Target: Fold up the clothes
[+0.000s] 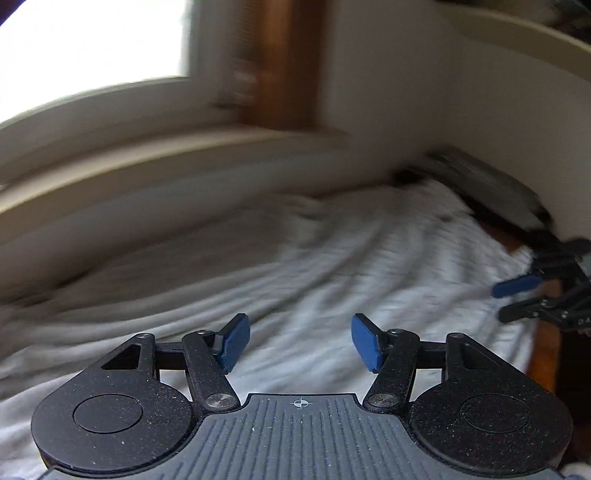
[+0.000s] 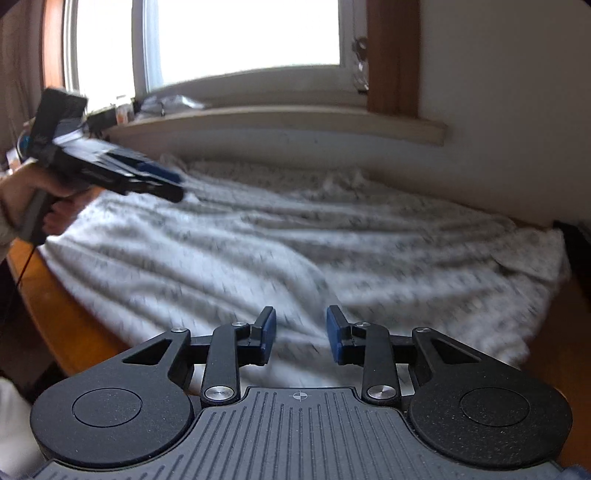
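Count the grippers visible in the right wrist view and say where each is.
2. The right gripper sits at bottom centre over the white garment, jaws apart. The left gripper is at upper left, gripped by a hand, above the garment's far edge.

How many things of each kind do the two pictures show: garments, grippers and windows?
White patterned fabric garment, spread on the wooden table: 1
Black two-finger grippers with blue pads, left gripper and right gripper: 2
Bright window: 1
Total: 4
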### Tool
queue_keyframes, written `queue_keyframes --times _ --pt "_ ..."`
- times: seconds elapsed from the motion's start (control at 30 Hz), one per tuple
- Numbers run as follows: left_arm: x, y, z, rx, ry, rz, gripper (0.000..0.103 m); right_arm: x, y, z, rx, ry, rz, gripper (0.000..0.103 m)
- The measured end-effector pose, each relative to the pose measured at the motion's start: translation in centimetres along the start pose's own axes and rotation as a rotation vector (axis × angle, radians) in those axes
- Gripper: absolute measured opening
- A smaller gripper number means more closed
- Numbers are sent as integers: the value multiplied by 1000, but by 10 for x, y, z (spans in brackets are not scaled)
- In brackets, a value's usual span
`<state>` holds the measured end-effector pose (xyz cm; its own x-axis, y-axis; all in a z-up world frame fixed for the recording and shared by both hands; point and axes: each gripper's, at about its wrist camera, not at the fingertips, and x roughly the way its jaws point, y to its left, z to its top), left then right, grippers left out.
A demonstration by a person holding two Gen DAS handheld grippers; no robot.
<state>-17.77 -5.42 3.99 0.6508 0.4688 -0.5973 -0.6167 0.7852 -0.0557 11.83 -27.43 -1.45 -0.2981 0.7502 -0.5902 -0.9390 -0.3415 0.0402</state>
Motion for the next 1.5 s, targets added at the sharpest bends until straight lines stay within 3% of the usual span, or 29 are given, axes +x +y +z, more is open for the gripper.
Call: queue_keyframes --times 0.07,0.33,0.43,0.5,0.53,0.6,0.8,0.87,0.9,0.93,1.0,1.13,1.27,1.43,1.5 --pt "22 -19 7 49 25 -57 65 -7 -7 -7 16 41 25 31" --pt "73 -66 24 163 80 -206 62 -25 -5 -11 -64 55 33 34" --pt "78 -71 26 177 80 -239 39 -22 -14 -8 -92 57 29 38" --pt "77 -74 26 186 81 -264 15 -20 -21 -5 -109 58 32 45" --pt "76 -76 26 194 80 -275 12 -19 -23 -4 -120 62 31 51" --pt "73 -80 26 211 64 -263 4 -17 -27 -2 -144 72 28 53" --pt "66 -84 31 224 28 -250 3 -7 -39 6 -158 125 72 52" --pt "66 -85 32 222 18 -231 2 -4 -40 6 -167 147 77 40" --pt "65 -85 32 216 8 -221 2 -4 -40 6 -174 157 72 23" --pt "64 -85 33 209 -2 -211 2 -4 -40 6 -182 166 66 14" --pt "61 -83 34 187 -32 -198 2 -14 -37 5 -198 129 34 5" --pt "65 -75 40 116 -30 -202 2 -49 -26 1 -188 -16 25 3" --pt "75 -78 37 133 30 -154 5 -64 -12 -17 -199 -47 -2 2" --pt "53 -87 30 139 -21 -102 21 -64 -3 -35 -215 -39 -32 3" --pt "40 -99 27 146 -38 -138 32 -65 -2 -38 -203 -43 -34 3"
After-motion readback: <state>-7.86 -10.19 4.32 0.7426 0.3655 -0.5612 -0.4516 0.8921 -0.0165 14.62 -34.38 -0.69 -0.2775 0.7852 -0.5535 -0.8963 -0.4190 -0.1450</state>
